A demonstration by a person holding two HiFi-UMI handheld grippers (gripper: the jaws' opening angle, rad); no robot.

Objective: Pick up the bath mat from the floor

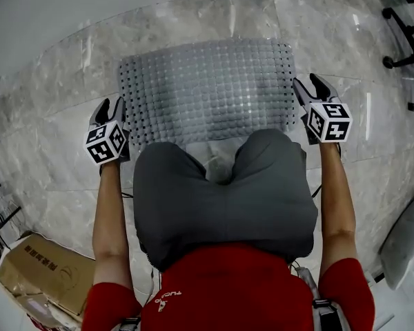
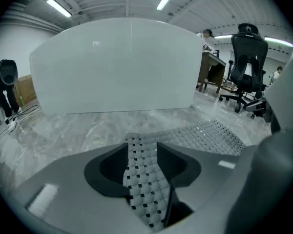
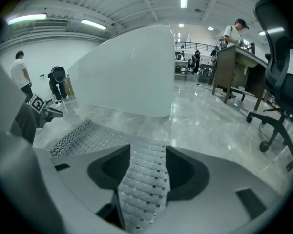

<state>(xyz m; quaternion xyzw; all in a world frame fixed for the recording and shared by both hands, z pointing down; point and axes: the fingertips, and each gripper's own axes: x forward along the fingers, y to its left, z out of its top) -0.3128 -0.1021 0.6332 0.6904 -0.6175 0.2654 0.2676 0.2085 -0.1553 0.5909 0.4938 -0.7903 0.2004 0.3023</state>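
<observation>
The bath mat [image 1: 207,92] lies flat on the marble floor [image 1: 55,95], its long axis running left to right, directly ahead of the crouching person. The left gripper [image 1: 112,109] sits at its left short end and the right gripper [image 1: 312,88] at its right short end, each equally close. In both gripper views the jaws stand apart with a strip of the mat's edge between them, apparently not pinched. The person's grey-clad knees [image 1: 224,192] hide the mat's near edge, so how far it reaches underneath cannot be made out.
</observation>
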